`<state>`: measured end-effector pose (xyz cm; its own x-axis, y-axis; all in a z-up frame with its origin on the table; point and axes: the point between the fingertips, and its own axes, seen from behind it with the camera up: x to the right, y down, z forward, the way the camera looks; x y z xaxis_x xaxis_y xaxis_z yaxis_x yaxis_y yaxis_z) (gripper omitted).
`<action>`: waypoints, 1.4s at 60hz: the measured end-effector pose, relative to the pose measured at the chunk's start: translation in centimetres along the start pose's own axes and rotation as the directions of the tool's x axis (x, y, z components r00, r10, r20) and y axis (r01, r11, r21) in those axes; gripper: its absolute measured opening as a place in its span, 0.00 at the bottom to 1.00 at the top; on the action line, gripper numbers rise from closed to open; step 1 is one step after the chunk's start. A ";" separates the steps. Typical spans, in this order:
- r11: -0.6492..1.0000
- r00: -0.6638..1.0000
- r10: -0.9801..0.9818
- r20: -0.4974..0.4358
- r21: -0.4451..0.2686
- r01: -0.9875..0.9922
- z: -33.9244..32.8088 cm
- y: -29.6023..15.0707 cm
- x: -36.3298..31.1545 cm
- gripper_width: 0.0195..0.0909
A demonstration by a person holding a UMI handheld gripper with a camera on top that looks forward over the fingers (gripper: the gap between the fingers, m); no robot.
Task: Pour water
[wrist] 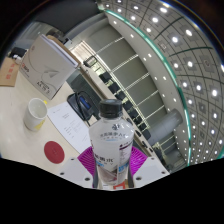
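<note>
A clear plastic water bottle (111,140) with a dark cap and a white label stands up between my fingers, filling the gap from one magenta pad (88,158) to the other. My gripper (111,168) is shut on the bottle, and the whole view is tilted. A pale paper cup (36,113) stands on the white table (20,135), off to the left and beyond the bottle, well apart from it.
A red round disc (53,152) lies on the table near the left finger. White papers (72,125) lie between the cup and the bottle. A white box (48,58) stands behind the cup. Office desks and ceiling lights fill the background.
</note>
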<state>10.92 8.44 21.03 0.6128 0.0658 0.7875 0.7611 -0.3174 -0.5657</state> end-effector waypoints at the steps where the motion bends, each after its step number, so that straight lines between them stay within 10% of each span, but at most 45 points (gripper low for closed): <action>1: 0.999 0.999 -0.038 -0.007 -0.001 0.038 0.3 -0.7 -0.4 0.28; 20: 0.657 0.652 -0.747 -0.133 0.005 0.754 6.4 -7.7 -9.2 0.29; 40: 0.459 0.455 -0.878 -0.150 0.014 0.888 7.3 -8.3 -11.3 0.29; 61: 0.988 0.983 -0.124 0.134 0.107 0.110 3.9 -8.9 -9.3 0.29; 70: 0.941 0.877 0.278 0.392 0.075 -0.331 3.2 -9.2 -11.9 0.29; 84: 0.800 0.668 0.547 0.505 -0.079 -0.595 5.3 -5.6 -14.9 0.30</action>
<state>-1.30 14.28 11.17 0.9328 0.3483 0.0930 0.2271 -0.3673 -0.9019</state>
